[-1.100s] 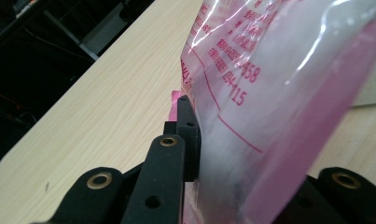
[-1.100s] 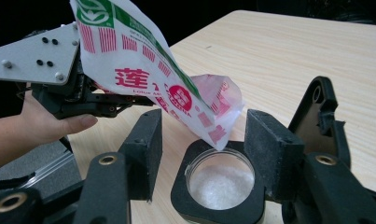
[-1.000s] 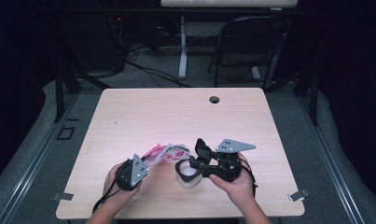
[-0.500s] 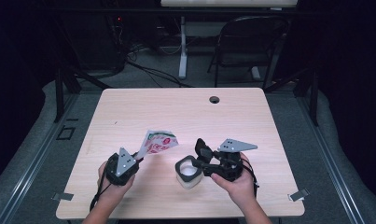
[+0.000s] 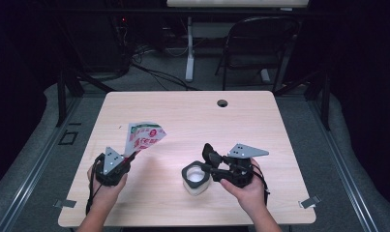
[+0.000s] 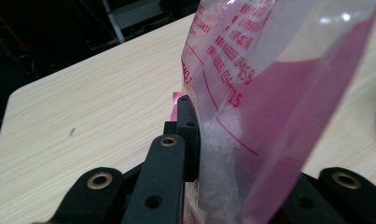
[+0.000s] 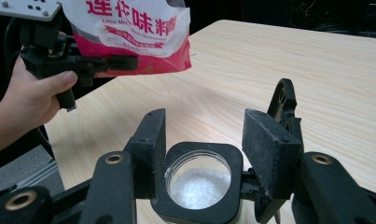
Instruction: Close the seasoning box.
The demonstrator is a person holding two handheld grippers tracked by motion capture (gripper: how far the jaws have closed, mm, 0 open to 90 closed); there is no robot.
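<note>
A pink and white bag (image 5: 143, 135) with white crystals in it stands tilted up above the table's left half. My left gripper (image 5: 127, 158) is shut on its lower end. In the left gripper view the bag (image 6: 260, 93) is pinched against the left finger (image 6: 185, 135), and the other jaw is hidden behind it. A white jar (image 5: 196, 180) with a black square collar rests near the front middle, white crystals inside it (image 7: 199, 184). My right gripper (image 5: 207, 162) is shut on its collar, one jaw on each side (image 7: 204, 140). The bag (image 7: 134, 28) and left gripper (image 7: 106, 63) appear beyond the jar.
The wooden table (image 5: 192, 116) has a round cable hole (image 5: 222, 103) near its far edge. A folding chair (image 5: 260, 43) and cables stand on the floor behind it. The person's hands come in at the front edge.
My left gripper has carried the bag left, away from the jar, and raised it more upright. The right gripper and the jar have stayed put.
</note>
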